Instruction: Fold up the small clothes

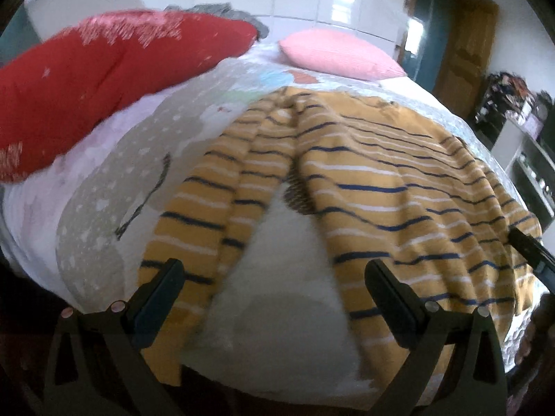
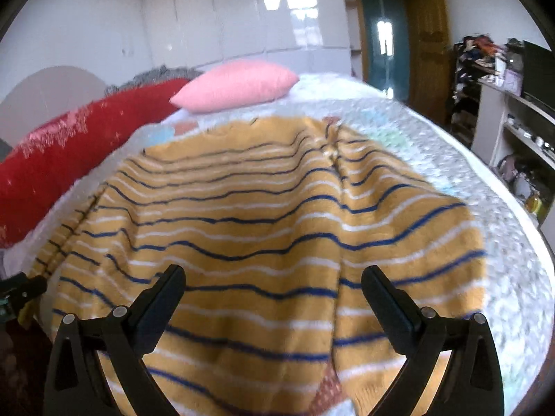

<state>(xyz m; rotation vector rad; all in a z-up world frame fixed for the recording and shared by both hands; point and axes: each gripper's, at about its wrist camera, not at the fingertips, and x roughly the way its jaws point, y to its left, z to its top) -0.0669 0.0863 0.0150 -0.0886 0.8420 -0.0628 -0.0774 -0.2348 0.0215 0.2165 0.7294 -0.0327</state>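
Both my left tongs [image 1: 274,298] and right tongs [image 2: 272,298] gape empty over the striped shirt [image 2: 263,228], spread mid-frame on the bed [image 2: 485,180]. I should pinch the near hem corners evenly.

Open bed on the right, pillows along the left and far edges

The striped top [image 2: 263,228] covers the middle of the bed [image 2: 485,242]; bare quilt lies to its right up to the right edge, and between sleeve and body at the near edge. A red pillow [image 1: 104,79] lines the left edge, a pink pillow [image 2: 239,85] the far edge, shelves [image 2: 520,131] stand beyond the right edge.
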